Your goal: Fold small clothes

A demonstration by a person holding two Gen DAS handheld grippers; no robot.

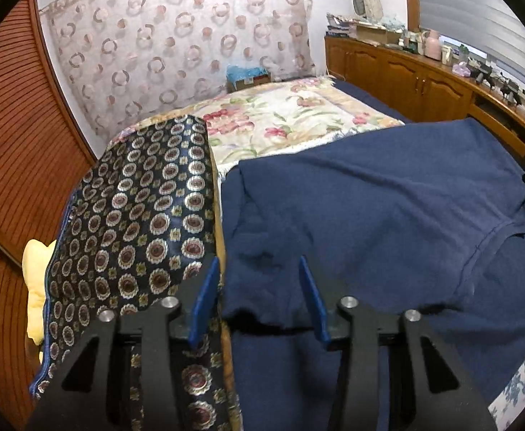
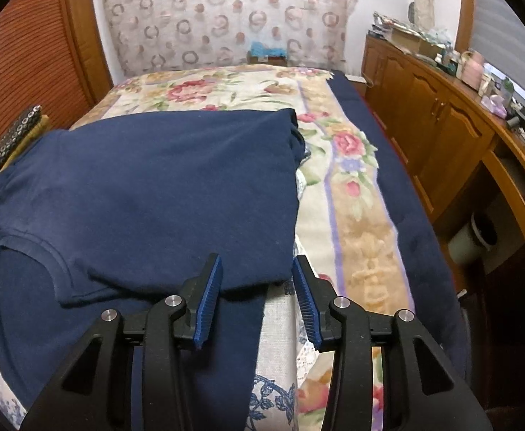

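The navy shirt (image 2: 147,186) lies on the bed (image 2: 363,222), folded over itself, and much of it is hard to read. In the right wrist view its near edge runs under the black arms of the right claw (image 2: 257,291), and its left part is cut off by the frame. In the left wrist view its right end slips out of frame, and dark cloth on dark cloth blurs where one layer ends. A curved seam (image 2: 46,251), probably a sleeve or armhole, shows at the shirt's left near part. The shirt's long axis runs roughly across the bed, side to side, with the folded top layer's straight far edge facing the headboard curtain (image 2: 226,14).

The left claw (image 1: 258,294) hangs over the shirt's left near corner, its blue pads (image 1: 205,305) apart with cloth seen between them but not pinched; it is released. The right claw stands at the shirt's right near corner, pads (image 2: 208,305) parted and clear of the fabric, also released.

Left of the shirt lies a dark medallion-patterned cloth (image 1: 136,215), with a yellow item (image 1: 37,287) beyond it, partly hidden. Right of the shirt, the flowered blanket (image 2: 352,194) shows, then a wooden cabinet (image 2: 442,136) with a cluttered top.
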